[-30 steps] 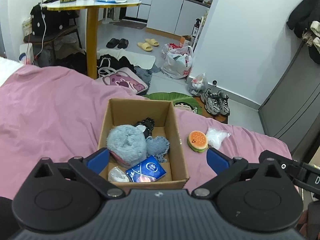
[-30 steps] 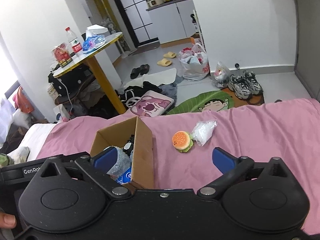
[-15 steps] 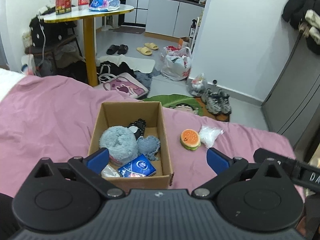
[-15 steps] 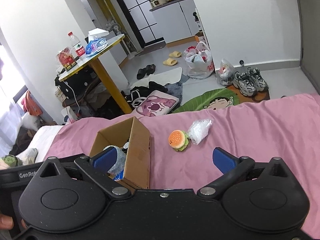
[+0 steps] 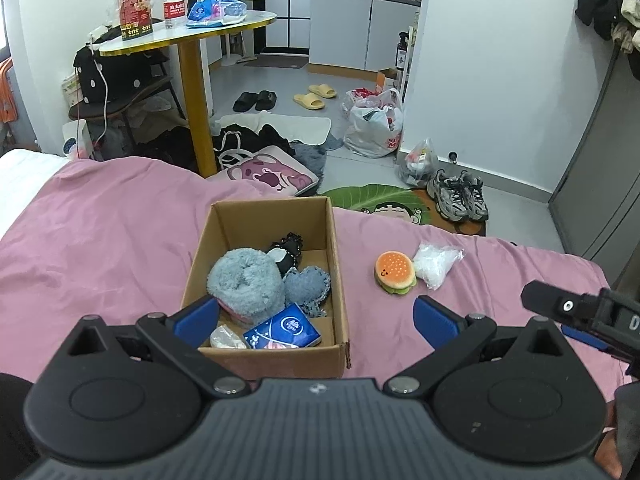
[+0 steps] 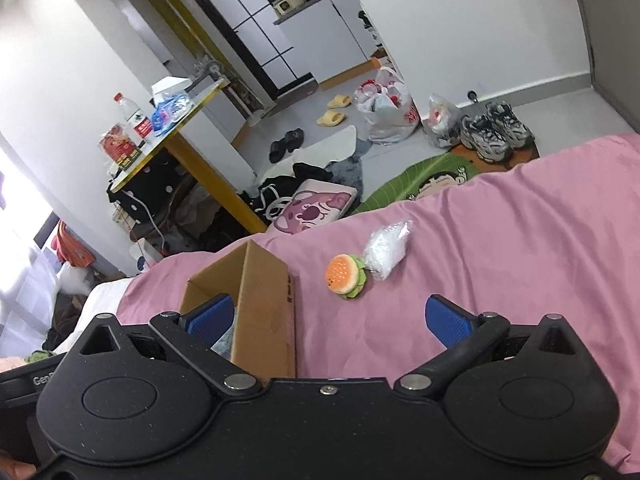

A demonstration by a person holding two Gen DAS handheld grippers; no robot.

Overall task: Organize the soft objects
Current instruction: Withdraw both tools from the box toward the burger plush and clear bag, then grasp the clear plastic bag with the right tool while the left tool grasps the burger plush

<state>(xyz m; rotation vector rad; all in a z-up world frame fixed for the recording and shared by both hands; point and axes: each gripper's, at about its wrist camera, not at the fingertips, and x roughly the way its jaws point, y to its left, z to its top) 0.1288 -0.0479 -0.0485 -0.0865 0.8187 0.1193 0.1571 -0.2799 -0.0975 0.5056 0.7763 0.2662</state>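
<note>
A cardboard box (image 5: 336,256) (image 6: 264,300) sits on the pink bedspread. It holds a fluffy blue-grey plush (image 5: 246,284), a denim heart (image 5: 308,288), a black item (image 5: 286,250), a blue tissue pack (image 5: 282,328) and a small clear bag (image 5: 226,338). A burger plush (image 5: 394,272) (image 6: 344,276) and a clear plastic bag of white stuff (image 5: 436,264) (image 6: 386,248) lie on the bed right of the box. My left gripper (image 5: 316,318) is open and empty, above the box's near end. My right gripper (image 6: 328,316) is open and empty, short of the burger.
The pink bedspread (image 5: 100,240) ends at the far edge above a floor with a pink bag (image 5: 272,172), sneakers (image 5: 460,196), plastic bags (image 5: 376,124) and slippers (image 5: 312,98). A yellow-legged table (image 5: 196,92) stands behind. The right gripper's body (image 5: 580,312) shows at the left view's right edge.
Both grippers have pulled back and risen; the box, burger and bag look farther away. The right view has tilted. Nothing on the bed has moved.
</note>
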